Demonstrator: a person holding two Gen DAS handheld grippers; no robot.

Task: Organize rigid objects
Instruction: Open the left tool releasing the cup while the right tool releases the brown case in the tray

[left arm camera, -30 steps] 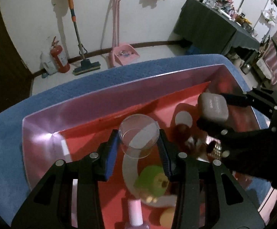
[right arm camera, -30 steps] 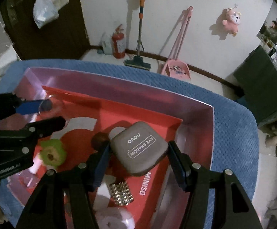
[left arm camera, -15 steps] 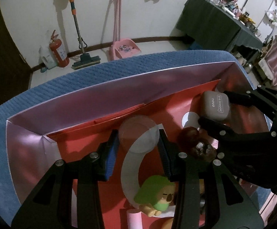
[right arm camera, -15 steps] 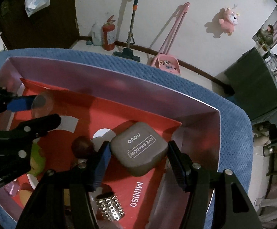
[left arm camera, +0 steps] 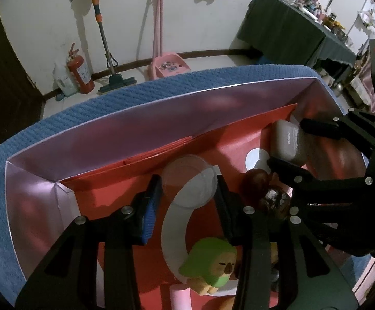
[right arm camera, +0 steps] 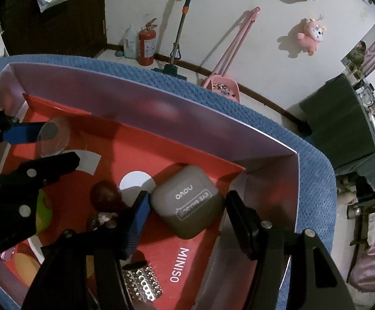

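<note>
A red-lined box with pale pink walls (left arm camera: 135,126) sits on a blue cloth. My left gripper (left arm camera: 188,188) is shut on a clear round plastic container (left arm camera: 189,182) and holds it inside the box, near the far left; it shows in the right wrist view too (right arm camera: 54,135). My right gripper (right arm camera: 187,206) has its jaws parted around a grey eye shadow case (right arm camera: 188,204), which lies in the box's far right corner (left arm camera: 287,142). The right pad seems clear of the case.
In the box lie a green-hooded figurine (left arm camera: 210,263), a dark red ball (right arm camera: 104,196), a dark glittery ball (left arm camera: 275,200), a studded silver piece (right arm camera: 142,281) and a pink tube (left arm camera: 179,297). The blue cloth (right arm camera: 309,178) surrounds the box.
Both grippers moved deeper toward the box's far wall. The eye shadow case went down into the far right corner and the right jaws widened around it.
</note>
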